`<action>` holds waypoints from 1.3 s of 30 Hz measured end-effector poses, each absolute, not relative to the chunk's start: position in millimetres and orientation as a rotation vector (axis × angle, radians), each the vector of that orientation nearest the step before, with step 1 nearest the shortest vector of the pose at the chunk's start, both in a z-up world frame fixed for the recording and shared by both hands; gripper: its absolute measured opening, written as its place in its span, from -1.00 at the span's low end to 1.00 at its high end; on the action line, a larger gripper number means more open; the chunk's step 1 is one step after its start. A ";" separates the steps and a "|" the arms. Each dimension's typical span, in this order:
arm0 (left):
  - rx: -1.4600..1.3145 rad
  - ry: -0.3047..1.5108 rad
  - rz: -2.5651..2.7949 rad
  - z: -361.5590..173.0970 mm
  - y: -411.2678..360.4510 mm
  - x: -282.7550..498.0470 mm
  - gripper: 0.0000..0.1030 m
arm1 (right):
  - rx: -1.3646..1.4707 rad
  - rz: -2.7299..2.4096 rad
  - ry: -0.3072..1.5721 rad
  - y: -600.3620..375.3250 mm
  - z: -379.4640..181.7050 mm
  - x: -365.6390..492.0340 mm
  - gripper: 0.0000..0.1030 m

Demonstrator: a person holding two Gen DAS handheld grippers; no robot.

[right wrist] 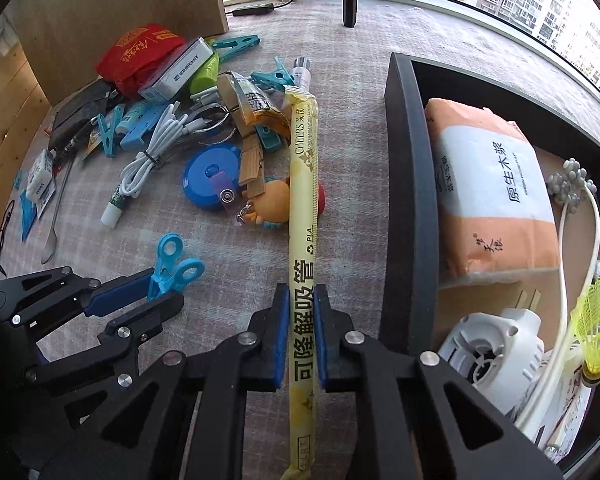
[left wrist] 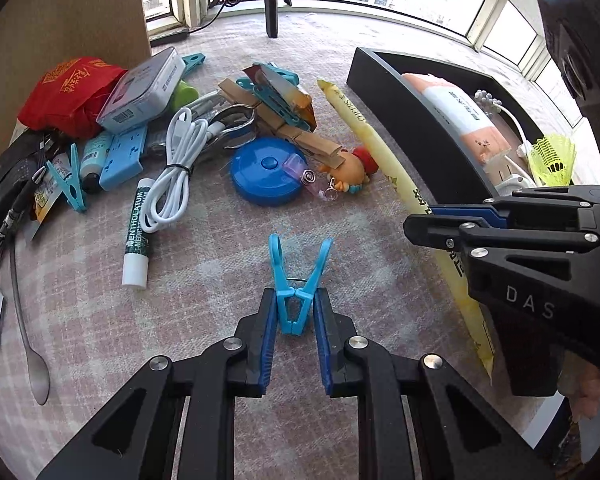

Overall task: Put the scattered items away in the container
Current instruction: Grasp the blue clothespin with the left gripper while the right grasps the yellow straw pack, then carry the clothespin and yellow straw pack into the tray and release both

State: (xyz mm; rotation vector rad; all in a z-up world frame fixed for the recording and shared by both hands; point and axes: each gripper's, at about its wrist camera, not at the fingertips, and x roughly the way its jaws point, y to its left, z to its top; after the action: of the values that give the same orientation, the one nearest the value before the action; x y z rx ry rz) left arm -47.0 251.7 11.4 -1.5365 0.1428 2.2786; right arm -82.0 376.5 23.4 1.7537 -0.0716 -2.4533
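A light blue clothes peg (left wrist: 296, 280) lies on the checked cloth, and my left gripper (left wrist: 296, 300) is shut on its handle end, both blue pads pressing its sides. From the right wrist view the same peg (right wrist: 172, 268) sits in the left gripper (right wrist: 160, 292) at lower left. My right gripper (right wrist: 301, 292) is shut on a long yellow straw pack (right wrist: 304, 160) that lies lengthwise beside the black container (right wrist: 400, 184). In the left wrist view the right gripper (left wrist: 416, 224) comes in from the right over the straw pack (left wrist: 364, 128), next to the container (left wrist: 420, 92).
A heap of items covers the far left: red bag (left wrist: 68, 88), white cable (left wrist: 176, 160), blue tape measure (left wrist: 266, 172), lip balm (left wrist: 138, 232), spoon (left wrist: 32, 344). The container holds a tissue pack (right wrist: 496, 184), a yellow shuttlecock (right wrist: 598, 320) and a white device (right wrist: 488, 344).
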 end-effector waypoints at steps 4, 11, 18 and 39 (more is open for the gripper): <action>-1.526 0.119 2.308 22.0 249.2 -40.3 -0.67 | 1.712 -2.457 -0.119 381.8 38.5 -75.5 -0.77; -1.481 0.089 2.354 51.8 253.9 -42.0 -0.67 | 1.635 -2.480 -0.156 394.4 70.1 -69.8 -0.77; -1.422 0.056 2.367 82.4 272.1 -29.9 -0.67 | 1.573 -2.550 -0.204 432.5 95.1 -56.2 -0.77; -1.326 0.104 2.269 116.8 405.0 -18.9 -0.67 | 1.669 -2.809 -0.324 631.7 109.9 -1.1 -0.77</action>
State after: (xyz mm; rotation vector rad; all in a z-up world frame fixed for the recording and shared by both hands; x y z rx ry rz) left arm -18.9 405.0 116.8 -1.3259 0.1042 2.2690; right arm -1.1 631.7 109.9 1.6689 -0.3239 -2.8085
